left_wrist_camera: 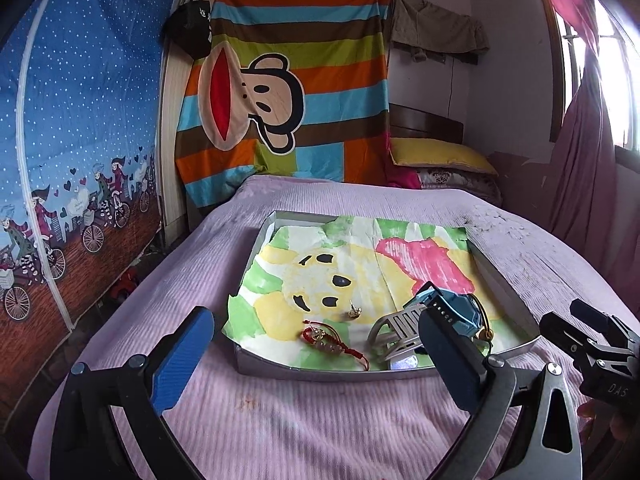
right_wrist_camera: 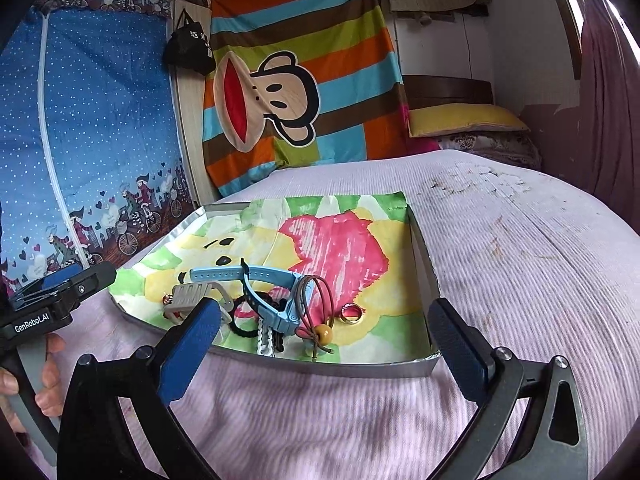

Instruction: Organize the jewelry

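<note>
Tongs: left tongs (left_wrist_camera: 316, 344) and right tongs (right_wrist_camera: 324, 332) both spread wide, empty, short of the tray's near rim (right_wrist_camera: 360, 370).
Right view only: gold ring (right_wrist_camera: 352, 314).

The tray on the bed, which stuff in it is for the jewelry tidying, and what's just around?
For the job: red bracelet, gold ring, blue watch, tray.
Just around: yellow pillow, monkey blanket, black bag.
</note>
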A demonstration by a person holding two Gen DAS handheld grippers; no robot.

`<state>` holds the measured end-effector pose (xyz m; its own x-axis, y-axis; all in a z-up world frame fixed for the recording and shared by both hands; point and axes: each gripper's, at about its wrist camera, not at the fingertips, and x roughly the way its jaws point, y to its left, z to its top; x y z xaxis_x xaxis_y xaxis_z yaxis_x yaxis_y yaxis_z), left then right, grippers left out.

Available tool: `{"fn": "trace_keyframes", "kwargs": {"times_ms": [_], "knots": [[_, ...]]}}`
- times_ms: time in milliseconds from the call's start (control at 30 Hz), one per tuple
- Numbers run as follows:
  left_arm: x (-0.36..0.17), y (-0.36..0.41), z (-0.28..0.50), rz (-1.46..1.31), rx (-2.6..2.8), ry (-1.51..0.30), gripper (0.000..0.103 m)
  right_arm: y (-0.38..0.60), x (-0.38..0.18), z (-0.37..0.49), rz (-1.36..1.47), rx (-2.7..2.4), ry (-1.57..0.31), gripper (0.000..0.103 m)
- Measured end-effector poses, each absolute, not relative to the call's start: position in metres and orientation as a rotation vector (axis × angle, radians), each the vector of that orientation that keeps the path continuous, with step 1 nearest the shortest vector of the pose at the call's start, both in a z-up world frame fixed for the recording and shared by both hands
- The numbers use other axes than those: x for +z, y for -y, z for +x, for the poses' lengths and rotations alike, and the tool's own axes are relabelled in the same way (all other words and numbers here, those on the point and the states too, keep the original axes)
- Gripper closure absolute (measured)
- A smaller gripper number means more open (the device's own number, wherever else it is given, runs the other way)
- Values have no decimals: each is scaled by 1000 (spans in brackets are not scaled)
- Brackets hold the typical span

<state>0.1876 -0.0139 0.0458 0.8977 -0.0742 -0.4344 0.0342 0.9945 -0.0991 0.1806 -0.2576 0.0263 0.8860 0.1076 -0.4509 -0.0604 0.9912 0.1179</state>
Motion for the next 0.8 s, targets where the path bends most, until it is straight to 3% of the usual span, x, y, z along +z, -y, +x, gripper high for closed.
{"fn": "trace_keyframes", "kwargs": {"times_ms": [800], "knots": [[39,6,99,-94,-78,-369,0,242,40,85,104,99,-364,1]]}}
